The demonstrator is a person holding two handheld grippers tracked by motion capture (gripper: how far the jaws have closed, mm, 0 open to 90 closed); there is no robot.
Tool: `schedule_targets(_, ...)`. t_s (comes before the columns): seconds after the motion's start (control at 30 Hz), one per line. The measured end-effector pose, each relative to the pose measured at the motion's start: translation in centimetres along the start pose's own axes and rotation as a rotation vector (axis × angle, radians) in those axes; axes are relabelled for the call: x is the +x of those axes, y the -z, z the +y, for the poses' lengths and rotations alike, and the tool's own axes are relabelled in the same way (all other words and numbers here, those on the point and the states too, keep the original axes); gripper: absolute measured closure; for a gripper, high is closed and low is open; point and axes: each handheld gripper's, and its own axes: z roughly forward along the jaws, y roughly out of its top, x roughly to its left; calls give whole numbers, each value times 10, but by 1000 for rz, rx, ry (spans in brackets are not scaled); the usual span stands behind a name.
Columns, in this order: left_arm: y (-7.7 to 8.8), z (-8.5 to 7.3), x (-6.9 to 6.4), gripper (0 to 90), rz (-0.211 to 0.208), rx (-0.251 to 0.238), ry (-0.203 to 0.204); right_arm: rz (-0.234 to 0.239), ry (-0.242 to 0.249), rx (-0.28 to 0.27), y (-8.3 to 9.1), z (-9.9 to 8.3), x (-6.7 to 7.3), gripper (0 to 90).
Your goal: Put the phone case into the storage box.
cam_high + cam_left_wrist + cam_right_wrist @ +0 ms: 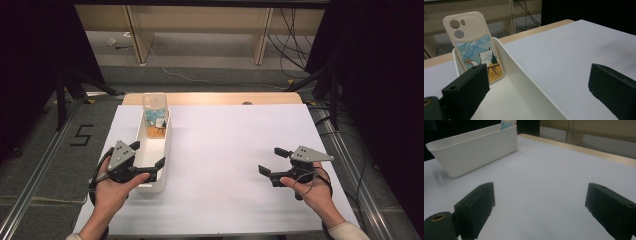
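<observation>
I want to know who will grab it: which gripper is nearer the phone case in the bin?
Left. The left gripper hangs open over the near end of the white bin, facing the phone case leaning at its far end. The right gripper is open, far across the table.

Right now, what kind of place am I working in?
Probably a lab or recording rig, not a home: a white-covered table hemmed by black curtains, loose cables on the floor, and a taped number five beside it.
</observation>
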Motion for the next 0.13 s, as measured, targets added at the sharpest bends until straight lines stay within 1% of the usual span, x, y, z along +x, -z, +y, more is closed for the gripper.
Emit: schedule_targets(0.13, 0, 0, 1, 30, 4, -5, 6, -1, -1, -1, 0, 0, 0, 100)
